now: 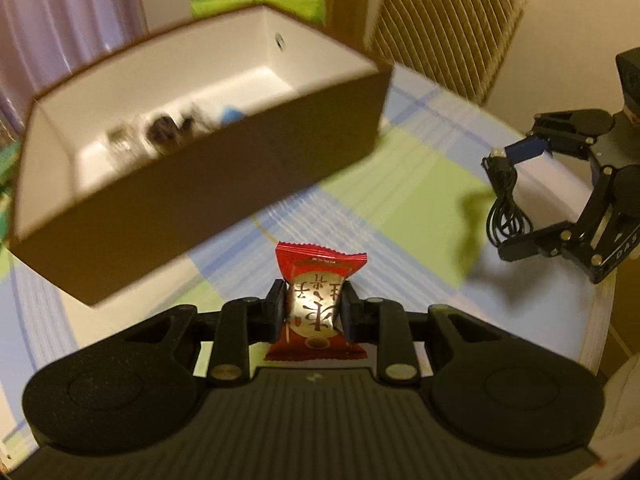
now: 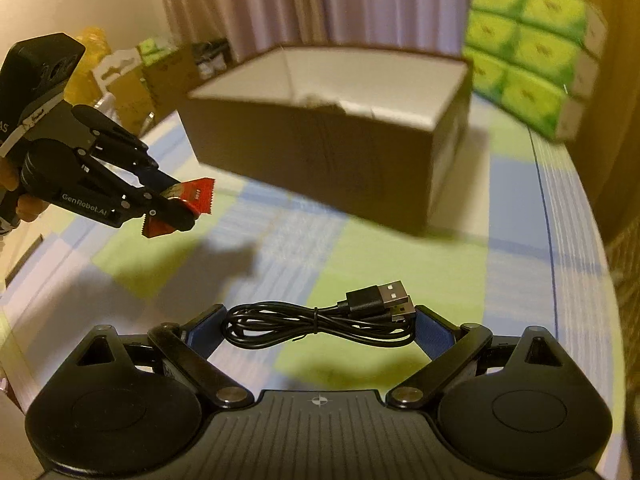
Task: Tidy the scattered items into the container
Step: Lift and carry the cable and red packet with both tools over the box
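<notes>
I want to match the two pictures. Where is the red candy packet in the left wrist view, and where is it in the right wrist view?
Left wrist view: the red candy packet sits bottom centre, clamped between the left gripper's fingers.
Right wrist view: the same packet is at the left edge, mid-height, held by the left gripper above the cloth.
Shared landmark: the brown cardboard box, behind the packet in both.

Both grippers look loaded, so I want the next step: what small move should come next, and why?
Probably carry the left gripper forward over the box and release. It is clamped on the red candy, held short of the box's near wall; the right gripper holds the black cable and can follow.
</notes>
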